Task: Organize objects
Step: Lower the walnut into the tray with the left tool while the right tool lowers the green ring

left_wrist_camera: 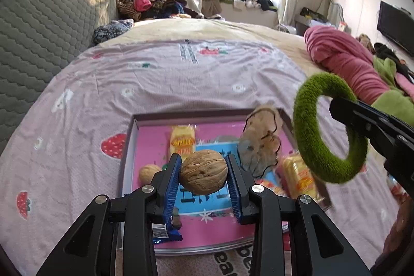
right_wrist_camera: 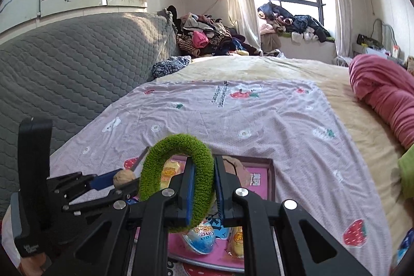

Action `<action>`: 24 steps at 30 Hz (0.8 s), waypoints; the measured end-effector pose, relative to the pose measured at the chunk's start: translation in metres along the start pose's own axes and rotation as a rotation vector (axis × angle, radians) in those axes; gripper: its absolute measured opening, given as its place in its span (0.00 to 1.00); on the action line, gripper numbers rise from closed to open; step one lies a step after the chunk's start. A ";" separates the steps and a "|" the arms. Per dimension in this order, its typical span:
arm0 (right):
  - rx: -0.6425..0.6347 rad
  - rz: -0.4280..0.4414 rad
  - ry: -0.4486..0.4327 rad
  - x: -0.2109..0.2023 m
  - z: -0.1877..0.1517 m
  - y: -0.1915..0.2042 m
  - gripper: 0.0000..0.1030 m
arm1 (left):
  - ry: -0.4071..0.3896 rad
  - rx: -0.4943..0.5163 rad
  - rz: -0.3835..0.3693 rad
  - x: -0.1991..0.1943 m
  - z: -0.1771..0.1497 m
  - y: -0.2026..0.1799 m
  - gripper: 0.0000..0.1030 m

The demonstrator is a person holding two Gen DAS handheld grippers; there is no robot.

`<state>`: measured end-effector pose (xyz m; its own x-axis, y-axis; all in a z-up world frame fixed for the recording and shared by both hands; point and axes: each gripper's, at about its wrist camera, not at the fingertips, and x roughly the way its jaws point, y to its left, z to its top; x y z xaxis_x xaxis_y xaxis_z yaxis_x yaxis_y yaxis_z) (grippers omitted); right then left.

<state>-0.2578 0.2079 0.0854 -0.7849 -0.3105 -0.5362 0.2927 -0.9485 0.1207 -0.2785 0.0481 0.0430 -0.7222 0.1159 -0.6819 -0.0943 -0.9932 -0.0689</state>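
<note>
Here we have the left tool (left_wrist_camera: 204, 173) gripping a walnut (left_wrist_camera: 203, 171) between its blue pads, held in the air above the near half of the pink box (left_wrist_camera: 145, 118). The right tool (right_wrist_camera: 204, 188) pinches one side of a fuzzy green ring (right_wrist_camera: 178, 167), its pads pressed against the ring's band, and holds it upright over the box's right side; from the left camera we see the ring (left_wrist_camera: 328, 128) hanging just beyond the box's right edge.

The box sits on a bedsheet (left_wrist_camera: 155, 79) printed with strawberries, spread across the bed, close to its near edge. Inside the box we see a second walnut (left_wrist_camera: 149, 172) by the left wall, a yellow snack packet (left_wrist_camera: 182, 140) toward the far middle, a crumpled brownish stocking (left_wrist_camera: 261, 141) draped over the far right corner, and another yellow packet (left_wrist_camera: 297, 176) along the right wall. From the right camera we also make out a blue egg-shaped packet (right_wrist_camera: 200, 237) near the box's near edge, partly hidden by the tool.

A rolled pink blanket (left_wrist_camera: 344, 61) lies at the bed's right side, well apart from the box.
</note>
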 end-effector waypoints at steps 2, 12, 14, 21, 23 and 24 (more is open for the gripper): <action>0.009 0.003 0.007 0.008 -0.006 -0.003 0.14 | 0.004 -0.006 -0.002 0.010 -0.004 0.004 0.35; 0.017 -0.027 0.055 0.045 -0.030 -0.012 0.14 | 0.055 -0.037 -0.004 0.049 -0.018 0.020 0.35; 0.011 -0.043 0.057 0.049 -0.033 -0.012 0.14 | 0.057 -0.031 0.005 0.055 -0.020 0.020 0.35; 0.024 -0.065 0.069 0.061 -0.039 -0.019 0.14 | 0.081 -0.027 0.014 0.065 -0.023 0.023 0.35; 0.025 -0.065 0.078 0.065 -0.041 -0.020 0.14 | 0.084 -0.027 0.014 0.067 -0.024 0.023 0.35; 0.026 -0.067 0.081 0.068 -0.042 -0.021 0.14 | 0.089 -0.023 0.015 0.068 -0.024 0.022 0.35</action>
<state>-0.2941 0.2091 0.0118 -0.7553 -0.2411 -0.6094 0.2257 -0.9687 0.1034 -0.3129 0.0337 -0.0227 -0.6595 0.1002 -0.7450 -0.0672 -0.9950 -0.0743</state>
